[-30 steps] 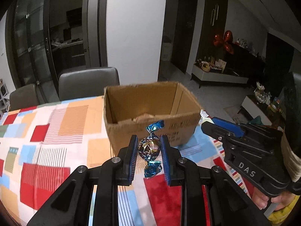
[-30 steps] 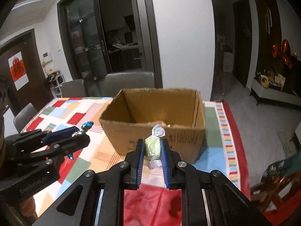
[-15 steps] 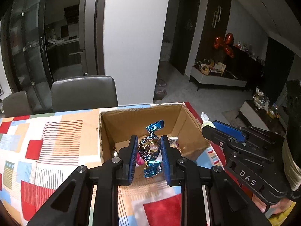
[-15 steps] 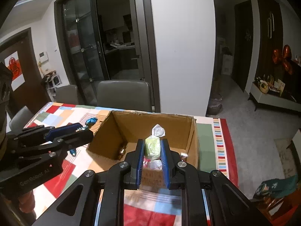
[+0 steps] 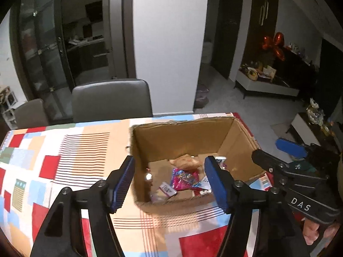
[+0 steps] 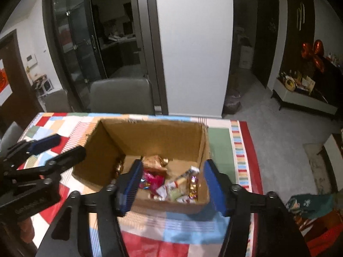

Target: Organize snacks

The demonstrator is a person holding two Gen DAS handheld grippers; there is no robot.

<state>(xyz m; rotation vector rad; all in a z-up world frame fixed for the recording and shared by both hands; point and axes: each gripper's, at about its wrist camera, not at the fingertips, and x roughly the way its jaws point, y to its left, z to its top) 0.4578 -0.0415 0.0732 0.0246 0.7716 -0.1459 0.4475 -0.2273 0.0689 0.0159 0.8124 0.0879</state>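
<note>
An open cardboard box (image 5: 182, 137) stands on the patchwork tablecloth; it also shows in the right wrist view (image 6: 150, 137). Several wrapped snacks lie on its floor, among them a pink packet (image 5: 184, 176) and a green-wrapped candy (image 6: 176, 191). My left gripper (image 5: 169, 182) is open and empty, jaws wide, above the box's near wall. My right gripper (image 6: 172, 189) is open and empty above the box's near right part. Each gripper shows in the other's view: the right one (image 5: 278, 158), the left one (image 6: 57, 147).
The tablecloth (image 5: 64, 154) covers the table to the left of the box. Grey chairs (image 5: 111, 100) stand behind the far table edge. The table's right edge (image 6: 246, 150) runs close to the box, with floor beyond.
Both grippers have opened over the box. The blue foil candy has left the left gripper and the green candy has left the right one. Both moved forward and higher over the box.
</note>
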